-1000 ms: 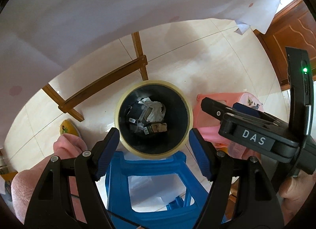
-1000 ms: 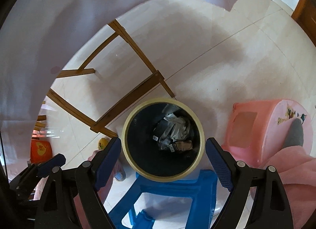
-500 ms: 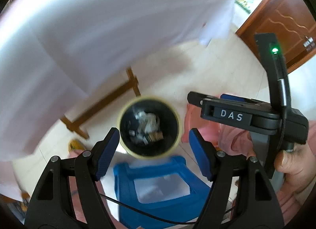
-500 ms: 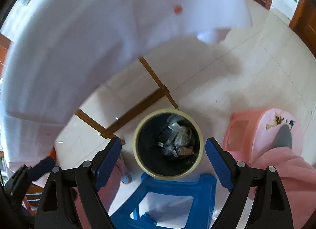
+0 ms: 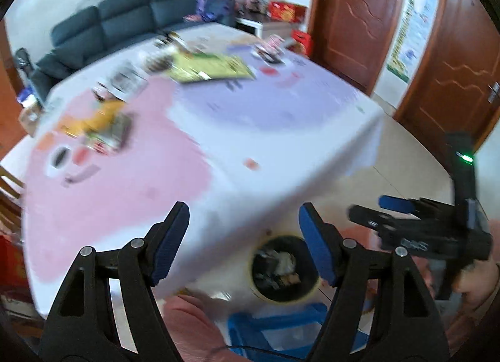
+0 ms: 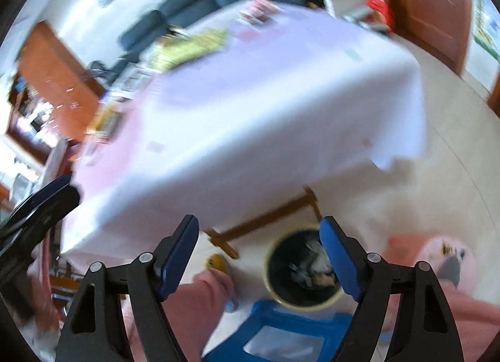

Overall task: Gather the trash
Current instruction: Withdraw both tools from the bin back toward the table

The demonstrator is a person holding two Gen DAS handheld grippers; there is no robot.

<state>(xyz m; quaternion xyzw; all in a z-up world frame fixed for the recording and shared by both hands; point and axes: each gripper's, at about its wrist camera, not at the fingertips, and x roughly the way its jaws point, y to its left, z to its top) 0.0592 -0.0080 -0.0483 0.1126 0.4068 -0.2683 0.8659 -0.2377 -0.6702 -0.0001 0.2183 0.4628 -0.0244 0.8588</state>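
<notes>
Both views are smeared with motion blur. The left gripper (image 5: pixel 243 243) has its blue-padded jaws spread wide with nothing between them. The right gripper (image 6: pixel 259 255) is also wide and empty, though its jaws have just been closing in a little; it also shows at the right edge of the left wrist view, held in a hand (image 5: pixel 475 277) with a green light lit on its body.

Just below the jaws sits a blue stool (image 6: pixel 293 330), and beside it pink-clothed legs (image 6: pixel 200 305) of the person. Right behind the stool, on the pale tiled floor (image 6: pixel 406 199), stands the trash bin (image 5: pixel 284 268), round and black with a yellowish rim, upright, with crumpled wrappers and paper (image 6: pixel 312 265) lying inside. A pink stool (image 6: pixel 437 255) stands to the right of it, close by. A small yellow thing (image 6: pixel 217 261) lies on the floor to the left of the bin, too blurred to name.

Next up, the wooden legs (image 6: pixel 268 221) of the bench (image 5: pixel 250 131), draped in a white cloth with pink and lilac patches. Over its far half lies scattered litter: a yellow-green packet (image 5: pixel 212 68), an orange-yellow wrapper (image 5: pixel 103 115), and several small packets and cards (image 5: pixel 125 81) too smeared to tell apart.

Beyond the bench stand a dark sofa (image 5: pixel 118 21) against the wall, a cluttered low cabinet (image 5: pixel 268 15) and brown wooden doors (image 5: pixel 350 15) to the right.
</notes>
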